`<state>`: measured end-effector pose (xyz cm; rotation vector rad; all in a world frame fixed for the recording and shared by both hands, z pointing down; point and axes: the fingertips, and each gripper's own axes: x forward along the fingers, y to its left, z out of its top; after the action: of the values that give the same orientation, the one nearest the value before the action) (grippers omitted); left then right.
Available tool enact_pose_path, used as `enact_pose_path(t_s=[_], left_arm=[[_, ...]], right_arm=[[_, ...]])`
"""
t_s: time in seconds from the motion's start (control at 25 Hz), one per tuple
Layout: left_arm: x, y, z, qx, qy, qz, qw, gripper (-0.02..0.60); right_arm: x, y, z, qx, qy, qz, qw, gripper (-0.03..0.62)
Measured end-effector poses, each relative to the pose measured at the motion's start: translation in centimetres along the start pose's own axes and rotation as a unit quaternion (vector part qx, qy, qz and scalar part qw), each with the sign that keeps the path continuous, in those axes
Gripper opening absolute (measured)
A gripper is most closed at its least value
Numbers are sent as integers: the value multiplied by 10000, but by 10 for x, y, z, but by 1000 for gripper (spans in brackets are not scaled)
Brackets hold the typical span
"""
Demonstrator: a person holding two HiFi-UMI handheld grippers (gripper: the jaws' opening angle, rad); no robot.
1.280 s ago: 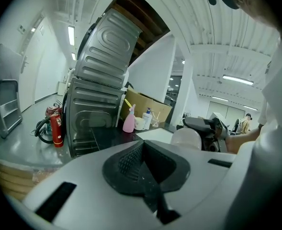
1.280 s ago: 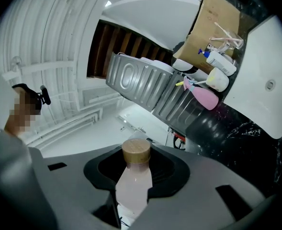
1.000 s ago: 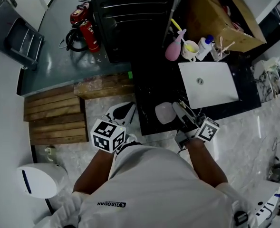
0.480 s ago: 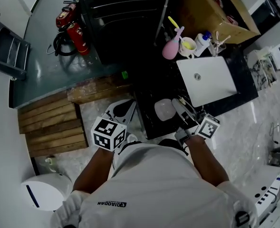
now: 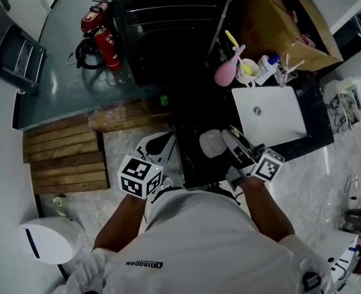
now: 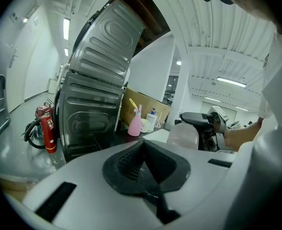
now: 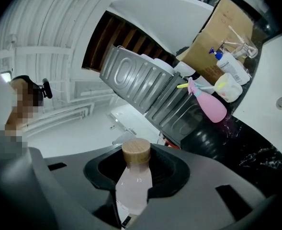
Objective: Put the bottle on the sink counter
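The bottle (image 5: 211,144), pale and translucent with a tan cap (image 7: 136,151), sits between the jaws of the right gripper (image 7: 133,186), which are clamped on its body just below the cap. In the head view it hangs over the near part of the black sink counter (image 5: 192,112). The white sink (image 5: 269,112) is ahead of that gripper and off to its right. I cannot tell from any view whether the base already touches the counter top.

The pickup and most of the carry look done, judging by where the bottle is. What remains, as I read it, is to set the base down on bare counter, open the jaws and draw the gripper back.

Farther ahead of the right gripper, at the back of the counter, stand a pink spray bottle (image 5: 226,72), a cup (image 5: 249,69) and a small white bottle (image 5: 267,66), well apart from the held bottle (so they should not crowd the landing spot).

The left gripper (image 6: 145,169) has its jaws together with nothing between them. It is held back on the other side of the person's body, and the bottle shows ahead of it and to its right.
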<state>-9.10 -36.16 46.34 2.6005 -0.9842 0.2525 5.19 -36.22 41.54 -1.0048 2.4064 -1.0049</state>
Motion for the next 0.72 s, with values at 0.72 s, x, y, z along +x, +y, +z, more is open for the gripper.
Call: enact_pose_path(t_s=[0.72], left_arm=[[35,-24,-8,-188,150,995,9947,14]], right_arm=[[20,-51,4,-2941,1757,23,9395,152]])
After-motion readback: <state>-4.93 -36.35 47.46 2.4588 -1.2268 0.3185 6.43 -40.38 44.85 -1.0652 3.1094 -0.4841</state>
